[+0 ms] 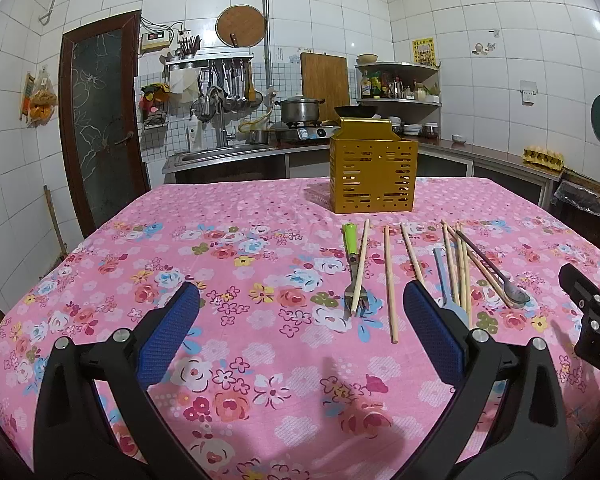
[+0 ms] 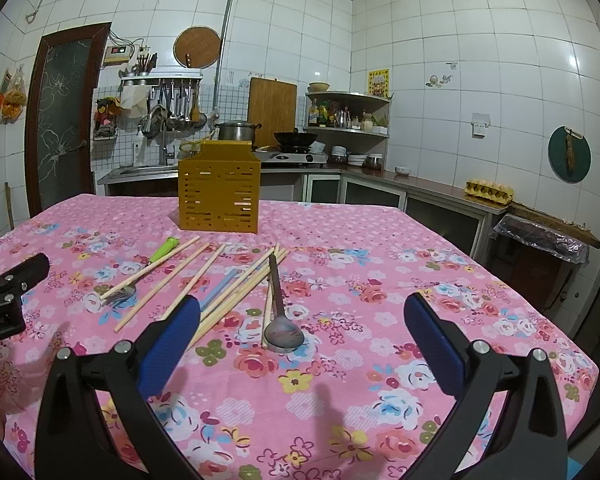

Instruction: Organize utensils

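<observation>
A yellow slotted utensil holder (image 1: pixel 373 171) (image 2: pixel 219 189) stands far back on the pink floral table. In front of it lie a green-handled fork (image 1: pixel 351 259) (image 2: pixel 150 261), several wooden chopsticks (image 1: pixel 388 280) (image 2: pixel 168 280), a pale blue utensil (image 1: pixel 442 276) (image 2: pixel 220 284) and a dark metal spoon (image 1: pixel 492 269) (image 2: pixel 278 308). My left gripper (image 1: pixel 300 300) hovers open over the cloth, left of the fork, holding nothing. My right gripper (image 2: pixel 300 312) is open too, with the spoon's bowl just ahead between its blue fingers (image 2: pixel 172 344).
The flowered tablecloth (image 1: pixel 220 248) (image 2: pixel 380 280) covers the whole table, whose right edge drops off near a bin (image 2: pixel 540 248). A kitchen counter with sink, pot and wok runs behind. The other gripper's black body (image 1: pixel 592 312) (image 2: pixel 4 300) shows at each view's edge.
</observation>
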Available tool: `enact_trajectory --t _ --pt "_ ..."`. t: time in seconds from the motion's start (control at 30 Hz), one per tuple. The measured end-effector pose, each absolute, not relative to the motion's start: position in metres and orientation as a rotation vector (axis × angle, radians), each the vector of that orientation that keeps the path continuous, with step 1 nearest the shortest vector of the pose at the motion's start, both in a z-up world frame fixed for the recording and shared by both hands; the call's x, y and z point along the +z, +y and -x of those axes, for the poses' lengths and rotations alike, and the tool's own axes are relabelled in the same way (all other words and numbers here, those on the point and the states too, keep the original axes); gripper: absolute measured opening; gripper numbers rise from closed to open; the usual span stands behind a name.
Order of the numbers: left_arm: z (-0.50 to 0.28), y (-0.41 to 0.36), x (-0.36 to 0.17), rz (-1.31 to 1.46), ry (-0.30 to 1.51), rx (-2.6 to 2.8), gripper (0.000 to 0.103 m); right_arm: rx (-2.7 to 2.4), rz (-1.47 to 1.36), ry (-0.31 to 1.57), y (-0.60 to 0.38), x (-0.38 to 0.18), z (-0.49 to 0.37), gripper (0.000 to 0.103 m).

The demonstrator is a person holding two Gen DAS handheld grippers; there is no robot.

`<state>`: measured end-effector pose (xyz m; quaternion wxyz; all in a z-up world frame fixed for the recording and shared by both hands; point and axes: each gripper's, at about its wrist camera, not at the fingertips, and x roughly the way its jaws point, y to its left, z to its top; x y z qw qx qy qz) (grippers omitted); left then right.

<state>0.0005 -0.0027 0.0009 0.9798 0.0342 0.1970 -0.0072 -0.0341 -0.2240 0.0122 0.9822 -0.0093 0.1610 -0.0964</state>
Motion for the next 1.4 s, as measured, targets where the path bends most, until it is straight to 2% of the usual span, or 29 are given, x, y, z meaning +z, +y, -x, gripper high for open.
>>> enact_trajectory --t 1.4 --pt "-0.0005 -0.0051 -0.0003 -0.069 0.399 -0.016 0.098 -0.2 0.022 0.334 -0.2218 0.0095 0.0336 0.099"
